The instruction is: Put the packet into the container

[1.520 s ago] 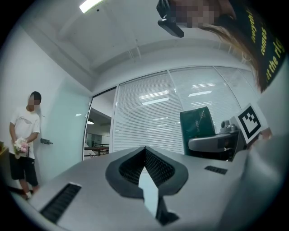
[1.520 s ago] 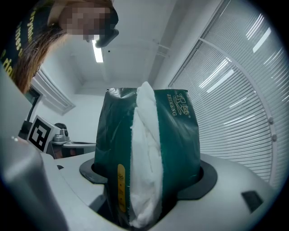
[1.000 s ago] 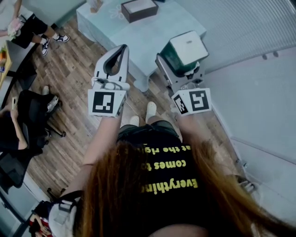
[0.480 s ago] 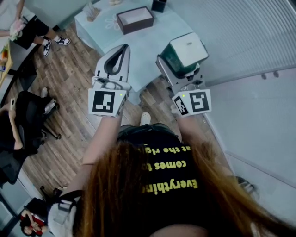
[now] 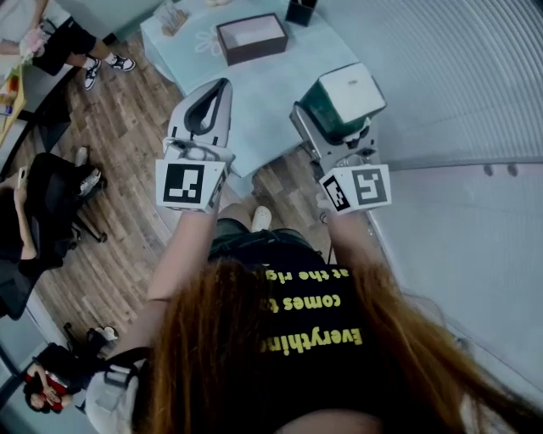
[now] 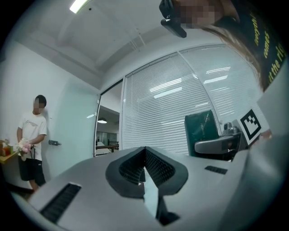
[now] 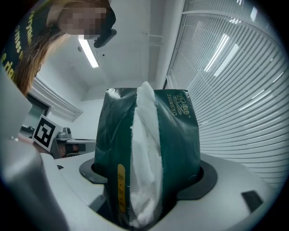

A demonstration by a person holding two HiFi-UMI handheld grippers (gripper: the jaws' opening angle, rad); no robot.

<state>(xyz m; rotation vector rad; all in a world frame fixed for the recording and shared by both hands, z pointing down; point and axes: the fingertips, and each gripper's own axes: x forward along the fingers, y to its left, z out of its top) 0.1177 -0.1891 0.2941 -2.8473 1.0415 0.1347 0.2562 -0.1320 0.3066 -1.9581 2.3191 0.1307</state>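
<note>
A dark green packet (image 5: 343, 98) with white tissue showing at its split (image 7: 145, 158) is held upright in my right gripper (image 5: 339, 127), whose jaws are shut on it. My left gripper (image 5: 204, 112) is raised beside it at the left, jaws shut together with nothing between them (image 6: 144, 173). The container, a dark brown open box (image 5: 251, 37) with a pale inside, sits on the light table (image 5: 254, 93) ahead of both grippers, well beyond the left one.
A small dark cup (image 5: 299, 10) stands at the table's far edge, right of the box. Window blinds (image 5: 441, 76) run along the right. Seated people (image 5: 25, 229) and one standing (image 6: 31, 140) are at the left on the wooden floor (image 5: 127, 178).
The table and the brown box have slid nearer and lower in the head view as the person steps forward. Both grippers keep their raised pose, the right still holding the packet.
</note>
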